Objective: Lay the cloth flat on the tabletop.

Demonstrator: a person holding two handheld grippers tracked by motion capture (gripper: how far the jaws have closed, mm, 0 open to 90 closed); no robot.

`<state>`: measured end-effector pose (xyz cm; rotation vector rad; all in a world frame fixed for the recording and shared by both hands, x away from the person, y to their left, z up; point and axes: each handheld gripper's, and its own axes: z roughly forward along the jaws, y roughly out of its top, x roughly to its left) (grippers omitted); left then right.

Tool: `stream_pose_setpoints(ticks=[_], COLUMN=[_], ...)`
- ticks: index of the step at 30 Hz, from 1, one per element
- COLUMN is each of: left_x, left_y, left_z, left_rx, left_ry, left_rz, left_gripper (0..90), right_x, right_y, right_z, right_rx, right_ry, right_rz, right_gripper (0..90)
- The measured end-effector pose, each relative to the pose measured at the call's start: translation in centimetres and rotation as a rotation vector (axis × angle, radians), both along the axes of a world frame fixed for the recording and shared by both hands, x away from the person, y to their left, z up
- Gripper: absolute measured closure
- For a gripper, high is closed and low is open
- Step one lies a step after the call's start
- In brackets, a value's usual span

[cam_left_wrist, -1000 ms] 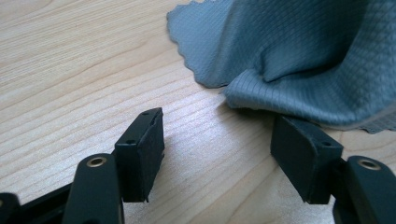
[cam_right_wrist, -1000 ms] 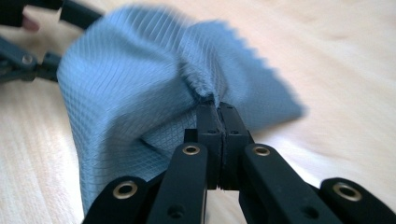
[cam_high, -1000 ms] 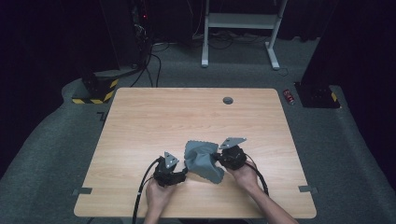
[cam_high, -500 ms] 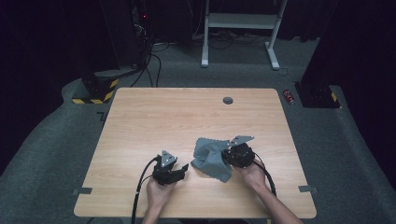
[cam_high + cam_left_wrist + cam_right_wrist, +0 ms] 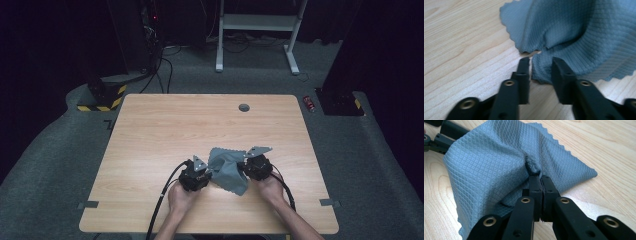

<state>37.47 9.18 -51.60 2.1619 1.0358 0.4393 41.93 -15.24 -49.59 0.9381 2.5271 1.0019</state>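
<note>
A grey-blue waffle-weave cloth [image 5: 227,170] lies bunched on the wooden table [image 5: 200,125] near the front edge, between the two grippers. My right gripper [image 5: 250,167] is shut on a pinched fold of the cloth [image 5: 499,162], and its jaws meet at the fold [image 5: 538,178]. My left gripper [image 5: 202,175] is at the cloth's left side. Its jaws [image 5: 540,65] stand open with the zigzag edge of the cloth [image 5: 579,32] lying in the gap between them. The cloth rises in a hump from that edge.
A small round grommet [image 5: 244,107] sits in the table near the far edge. Black cables trail from both grippers toward the person. Beyond the table, on the grey carpet, stand a white desk frame [image 5: 257,30] and dark equipment.
The right gripper first pulled the cloth a little to the right, away from the left gripper. The left gripper then moved right and now has the cloth's edge between its open jaws.
</note>
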Motion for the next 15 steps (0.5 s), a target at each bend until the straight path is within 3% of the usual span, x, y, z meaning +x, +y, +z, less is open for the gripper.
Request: stream_pose_setpoints(ticks=[2, 3, 5, 12, 13, 15], left_x=[-0.1, -0.4, -0.9, -3.4, -4.1, -4.7], left_y=[-0.1, -0.2, 0.0, 2.4, 3.0, 3.1], left_z=[0.1, 0.4, 0.6, 1.4, 1.3, 1.2], left_rx=[0.018, 0.068, 0.099, 0.087, 0.094, 0.127], left_ry=[0.000, -0.002, -0.004, -0.009, 0.025, 0.039], left_rz=[-0.011, -0.028, -0.030, 0.013, 0.016, 0.017], left_gripper=[85.4, 88.0, 89.2, 89.5, 89.4, 88.5], right_x=[0.0, -0.1, 0.0, 0.1, 0.0, -0.1], right_y=[0.0, -0.2, -0.4, -0.9, -0.6, 0.0], right_z=[0.1, 0.3, 0.7, 1.7, 1.3, 0.6], right_rx=[0.002, 0.006, 0.009, 0.010, -0.011, -0.041], right_ry=[-0.003, -0.013, -0.023, -0.055, -0.038, -0.020], right_rz=[-0.003, -0.008, -0.015, -0.028, -0.015, 0.014], right_gripper=[88.8, 88.8, 88.8, 88.8, 88.6, 87.5])
